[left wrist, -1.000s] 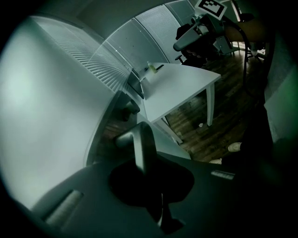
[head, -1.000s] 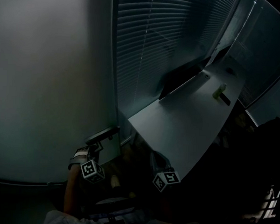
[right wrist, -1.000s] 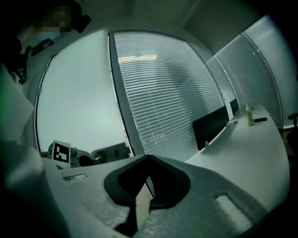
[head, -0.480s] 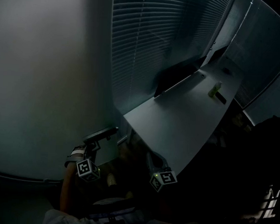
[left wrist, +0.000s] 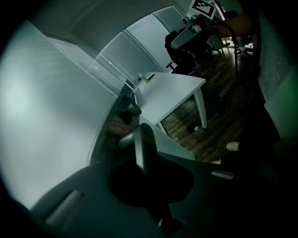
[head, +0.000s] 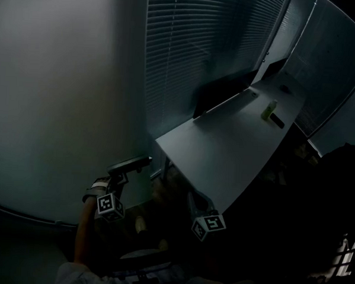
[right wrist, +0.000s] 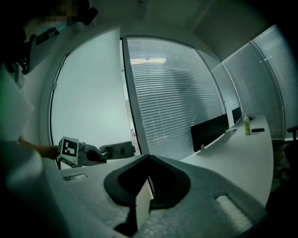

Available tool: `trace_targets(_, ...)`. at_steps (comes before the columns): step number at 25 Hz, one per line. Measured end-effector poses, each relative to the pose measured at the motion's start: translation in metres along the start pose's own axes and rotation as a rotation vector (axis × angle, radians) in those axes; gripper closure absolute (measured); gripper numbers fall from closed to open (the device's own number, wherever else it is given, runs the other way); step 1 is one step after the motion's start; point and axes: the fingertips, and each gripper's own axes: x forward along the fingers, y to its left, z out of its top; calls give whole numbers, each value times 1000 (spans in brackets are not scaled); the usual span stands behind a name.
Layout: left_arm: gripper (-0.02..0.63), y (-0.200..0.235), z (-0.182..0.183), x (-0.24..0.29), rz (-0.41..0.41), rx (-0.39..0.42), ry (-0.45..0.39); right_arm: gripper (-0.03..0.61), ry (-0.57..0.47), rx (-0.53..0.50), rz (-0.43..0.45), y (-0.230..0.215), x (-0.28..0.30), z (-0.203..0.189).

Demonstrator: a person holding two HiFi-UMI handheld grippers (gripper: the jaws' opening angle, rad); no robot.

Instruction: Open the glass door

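1. noting: left gripper (head: 142, 161) jaws pressed together, holding nothing, tip close to glass door (head: 61, 102) edge by the blinds (head: 200, 50); right gripper (right wrist: 145, 186) likewise closed, empty.
2. no handle discernible; probably best to press the closed tip squarely near that edge and push steadily.
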Motion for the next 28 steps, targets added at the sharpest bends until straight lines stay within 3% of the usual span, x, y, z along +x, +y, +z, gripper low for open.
trace_targets(14,610,-37,21,-40,-26,30,-39,575,0,-12,1,5,-87,-21)
trace_targets(28,607,-63,26,-54,-66,63,-69,576,-12,-35,-33,13,-115,-22)
